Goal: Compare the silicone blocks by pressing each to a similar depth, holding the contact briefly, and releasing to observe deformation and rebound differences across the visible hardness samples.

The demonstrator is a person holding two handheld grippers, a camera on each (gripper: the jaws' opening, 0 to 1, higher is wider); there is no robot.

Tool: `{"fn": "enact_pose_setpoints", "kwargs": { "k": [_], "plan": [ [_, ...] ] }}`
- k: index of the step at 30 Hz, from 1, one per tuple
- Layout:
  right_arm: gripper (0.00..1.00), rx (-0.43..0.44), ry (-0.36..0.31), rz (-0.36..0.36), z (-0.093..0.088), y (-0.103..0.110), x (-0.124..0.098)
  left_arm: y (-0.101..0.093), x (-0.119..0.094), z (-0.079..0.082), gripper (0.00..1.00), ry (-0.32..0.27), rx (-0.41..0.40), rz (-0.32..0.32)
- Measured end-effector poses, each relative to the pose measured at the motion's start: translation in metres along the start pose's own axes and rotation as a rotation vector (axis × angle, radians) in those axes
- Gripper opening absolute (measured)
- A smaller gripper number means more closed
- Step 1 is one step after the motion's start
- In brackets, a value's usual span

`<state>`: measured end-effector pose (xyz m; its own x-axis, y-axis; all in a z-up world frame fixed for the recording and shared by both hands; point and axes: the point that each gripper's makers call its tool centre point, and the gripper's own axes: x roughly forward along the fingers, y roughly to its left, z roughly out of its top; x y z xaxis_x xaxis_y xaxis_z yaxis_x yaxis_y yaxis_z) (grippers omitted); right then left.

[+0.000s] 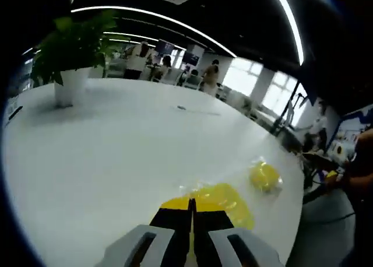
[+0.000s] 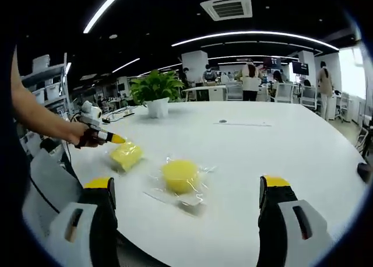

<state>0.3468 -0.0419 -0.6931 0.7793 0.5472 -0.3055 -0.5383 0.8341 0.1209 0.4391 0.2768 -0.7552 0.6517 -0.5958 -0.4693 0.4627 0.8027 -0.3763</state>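
In the left gripper view, the left gripper (image 1: 191, 211) is seen with its yellow-tipped black jaws brought together, their tips set against the flat rectangular yellow silicone block (image 1: 224, 201) lying on the white round tabletop (image 1: 116, 156); whether the block is dented cannot be told; the round yellow silicone block in clear wrapping (image 1: 265, 176) lies just beyond and to the right of that gripper. In the right gripper view, the right gripper (image 2: 186, 188) is held with its jaws spread wide above the tabletop edge, nothing between them; the round block sits ahead between the jaws, apart from them; the rectangular block lies further left, touched by the left gripper; a green potted plant in a white pot (image 2: 156, 95) stands well beyond.
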Motion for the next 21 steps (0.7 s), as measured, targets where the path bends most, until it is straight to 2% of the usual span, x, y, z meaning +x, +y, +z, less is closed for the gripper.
{"fn": "enact_pose_setpoints", "kwargs": {
  "k": [2, 4, 6, 13, 16, 21],
  "plan": [
    [0.96, 0.001, 0.003, 0.006, -0.002, 0.002, 0.003, 0.011, 0.001, -0.005, 0.0, 0.021, 0.032, 0.037],
    [0.96, -0.001, 0.007, 0.01, -0.004, 0.004, 0.006, 0.015, 0.002, -0.007, 0.0, 0.021, 0.033, 0.031],
    [0.96, 0.001, 0.011, 0.01, -0.004, 0.004, 0.007, 0.02, 0.002, -0.009, 0.0, 0.034, 0.067, 0.048],
    [0.96, 0.033, 0.015, -0.011, -0.003, 0.001, 0.012, 0.027, 0.004, -0.011, 0.0, 0.052, 0.151, 0.046],
    [0.96, -0.008, 0.048, -0.025, -0.012, 0.0, 0.016, 0.028, 0.005, -0.012, 0.0, 0.067, 0.181, 0.049],
    [0.96, -0.028, 0.062, -0.032, -0.015, -0.002, 0.015, 0.031, 0.005, -0.013, 0.0, 0.063, 0.196, 0.065]
  ]
}}
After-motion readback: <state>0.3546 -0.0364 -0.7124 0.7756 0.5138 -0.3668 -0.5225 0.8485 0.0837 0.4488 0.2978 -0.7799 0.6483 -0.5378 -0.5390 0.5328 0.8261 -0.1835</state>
